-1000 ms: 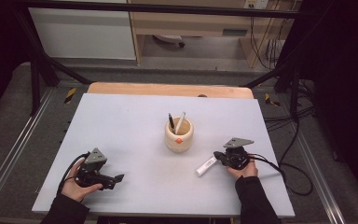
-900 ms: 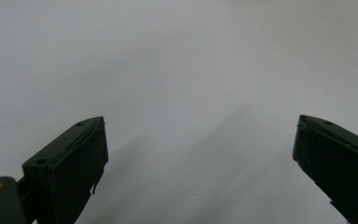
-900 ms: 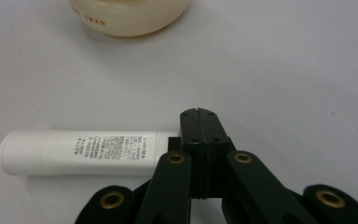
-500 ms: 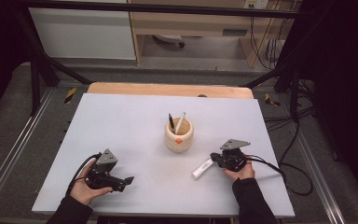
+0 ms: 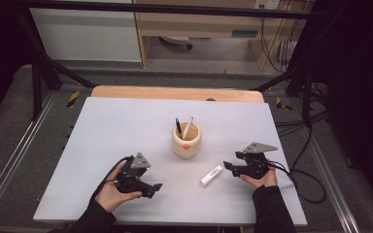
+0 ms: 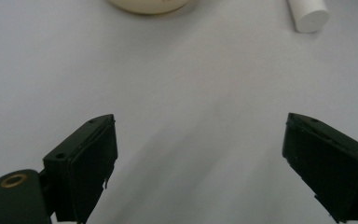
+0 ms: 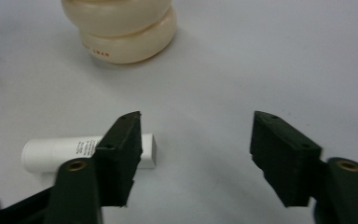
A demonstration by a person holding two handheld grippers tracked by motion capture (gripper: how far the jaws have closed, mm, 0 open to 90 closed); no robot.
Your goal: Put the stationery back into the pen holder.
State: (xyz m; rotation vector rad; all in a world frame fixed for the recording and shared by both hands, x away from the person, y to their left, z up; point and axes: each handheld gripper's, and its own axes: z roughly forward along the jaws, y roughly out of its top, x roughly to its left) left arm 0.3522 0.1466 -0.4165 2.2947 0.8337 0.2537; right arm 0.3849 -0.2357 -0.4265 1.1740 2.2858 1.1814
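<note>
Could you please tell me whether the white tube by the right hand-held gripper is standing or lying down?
Lying down: the white tube rests lengthwise on the table, apart from the cup.

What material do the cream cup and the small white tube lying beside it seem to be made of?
Cream cup: probably glazed ceramic or smooth plastic; its rounded, bulging rings carry a soft, even sheen in the right gripper view. The look leaves it open.
White tube: likely plastic, with a matte, uniform white surface, a flat end and small printed text.

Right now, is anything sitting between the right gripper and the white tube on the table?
Nothing visible does. The small white plastic tube lies flat just beyond the open right gripper, beside one jaw, not between them.
</note>
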